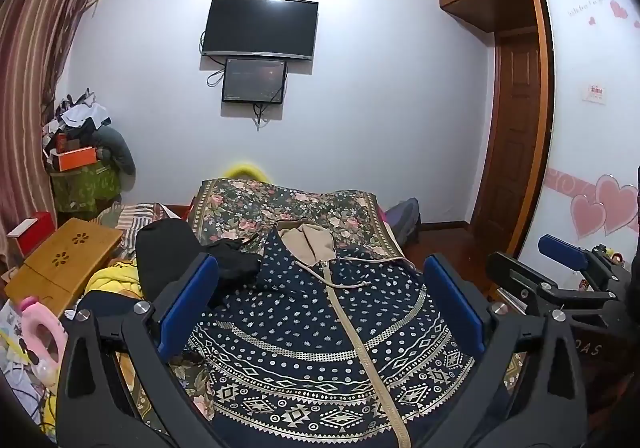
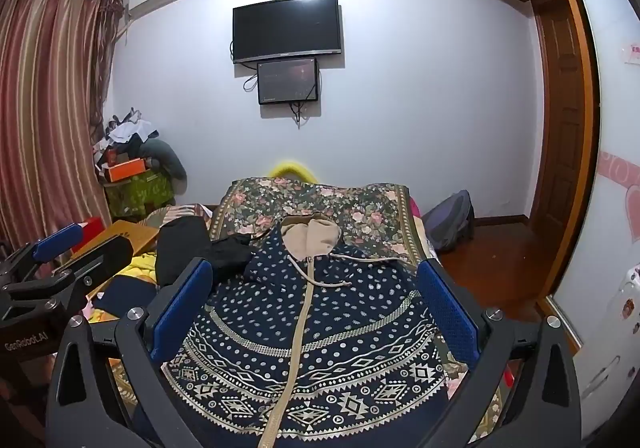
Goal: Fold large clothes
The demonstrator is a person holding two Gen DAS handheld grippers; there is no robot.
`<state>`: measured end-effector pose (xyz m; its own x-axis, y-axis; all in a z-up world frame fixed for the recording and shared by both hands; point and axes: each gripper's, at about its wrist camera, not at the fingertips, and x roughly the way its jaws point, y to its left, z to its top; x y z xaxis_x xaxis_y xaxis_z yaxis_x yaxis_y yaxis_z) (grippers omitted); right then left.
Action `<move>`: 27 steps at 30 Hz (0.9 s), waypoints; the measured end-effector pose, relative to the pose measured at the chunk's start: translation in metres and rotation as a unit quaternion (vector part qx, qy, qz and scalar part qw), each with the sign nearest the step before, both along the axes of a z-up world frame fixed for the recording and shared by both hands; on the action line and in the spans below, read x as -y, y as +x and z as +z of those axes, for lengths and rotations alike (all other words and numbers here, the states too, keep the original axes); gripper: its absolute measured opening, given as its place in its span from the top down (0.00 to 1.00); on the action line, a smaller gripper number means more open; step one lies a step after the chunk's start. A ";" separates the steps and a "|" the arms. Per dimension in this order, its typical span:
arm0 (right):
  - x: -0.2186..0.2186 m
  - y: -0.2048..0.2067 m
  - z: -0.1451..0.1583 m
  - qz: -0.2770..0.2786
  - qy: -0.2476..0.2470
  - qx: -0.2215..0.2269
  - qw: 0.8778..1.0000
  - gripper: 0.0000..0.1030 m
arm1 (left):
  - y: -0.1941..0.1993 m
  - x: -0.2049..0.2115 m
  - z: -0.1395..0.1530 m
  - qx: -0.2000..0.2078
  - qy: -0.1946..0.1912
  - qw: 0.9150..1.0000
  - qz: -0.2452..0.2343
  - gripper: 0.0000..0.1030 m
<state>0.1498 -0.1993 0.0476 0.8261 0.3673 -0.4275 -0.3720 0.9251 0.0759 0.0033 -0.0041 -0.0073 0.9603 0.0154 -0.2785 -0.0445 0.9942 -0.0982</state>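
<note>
1. I see the hoodie lying flat on the bed, front side up, its zipper running straight away from me toward the far wall.
2. The hoodie is navy with pale dots above and bands of diamond pattern across the lower part; its hood shows a beige lining and lies at the end farthest from me, with a drawstring curled just beneath it.
3. My left gripper hovers over the near part of the hoodie, jaws spread wide, blue pads either side of the zipper, nothing between them.
4. My right gripper is the same: spread wide over the hoodie, pads clear of the cloth, holding nothing.
5. From the left wrist view the right gripper sits off to the hoodie's right edge; from the right wrist view the left gripper sits off to its left.
6. A dark garment lies bunched just left of the hoodie's shoulder, touching it.
7. Left of the hoodie, beyond the dark garment, a small wooden table sits amid clutter.
8. On the wall beyond the hoodie's hood end hangs a television, with a smaller screen right below it.
</note>
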 end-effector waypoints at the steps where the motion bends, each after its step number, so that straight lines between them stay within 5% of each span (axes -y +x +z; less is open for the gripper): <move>1: 0.001 -0.001 -0.002 0.000 0.000 0.000 1.000 0.02 | 0.000 -0.001 0.000 0.000 -0.001 1.000 0.001 0.00; 27: -0.003 0.005 -0.005 0.003 0.005 -0.012 1.000 0.02 | 0.003 -0.011 -0.004 -0.010 -0.011 1.000 0.005 0.00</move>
